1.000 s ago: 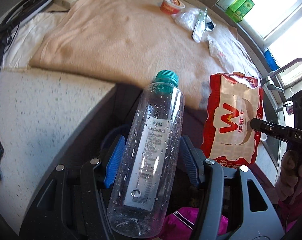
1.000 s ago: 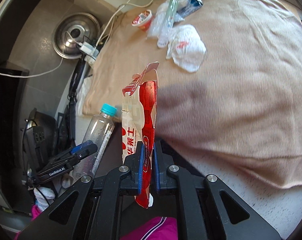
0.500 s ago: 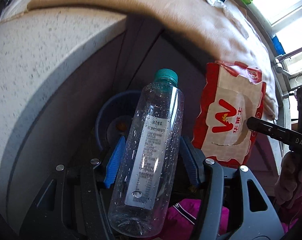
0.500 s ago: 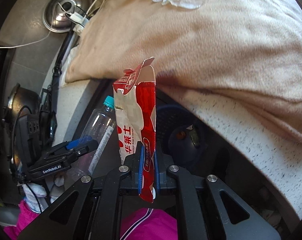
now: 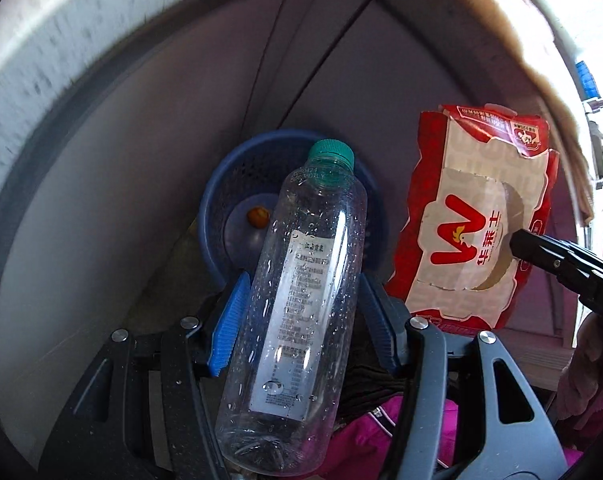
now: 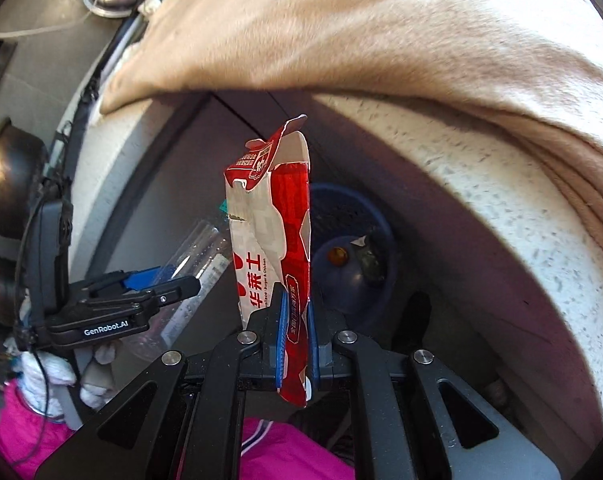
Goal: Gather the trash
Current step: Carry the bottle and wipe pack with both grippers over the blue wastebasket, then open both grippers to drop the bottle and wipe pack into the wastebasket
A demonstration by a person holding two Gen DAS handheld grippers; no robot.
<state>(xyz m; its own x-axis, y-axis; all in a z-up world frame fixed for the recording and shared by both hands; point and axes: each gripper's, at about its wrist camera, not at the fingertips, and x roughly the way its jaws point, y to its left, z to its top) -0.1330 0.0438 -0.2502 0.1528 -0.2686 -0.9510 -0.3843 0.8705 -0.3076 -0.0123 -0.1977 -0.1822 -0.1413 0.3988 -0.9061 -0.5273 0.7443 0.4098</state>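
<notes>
1. Now I judge this the drop-off step: both pieces of trash hang above the blue bin (image 5: pixel 221 200) below the counter (image 6: pixel 481 168).
2. Next I need each one over the bin mouth, then the jaws released.
3. My left claw (image 5: pixel 301 320), half open, clamps the bottle (image 5: pixel 301 300).
4. My right claw (image 6: pixel 295 344), nearly closed, pinches the flattened carton (image 6: pixel 273 240).

Plastic, card, cloth and speckled stone

Between the ribbed blue pads, a clear glossy plastic bottle (image 5: pixel 301 312) beaded with droplets; a red-and-white printed cardboard carton (image 6: pixel 277 248), creased and torn, glossy; beyond the fingertips, a perforated blue plastic basket (image 5: pixel 229 184); soft matt beige cloth (image 6: pixel 361 28) over rough speckled white countertop (image 6: pixel 501 200).
</notes>
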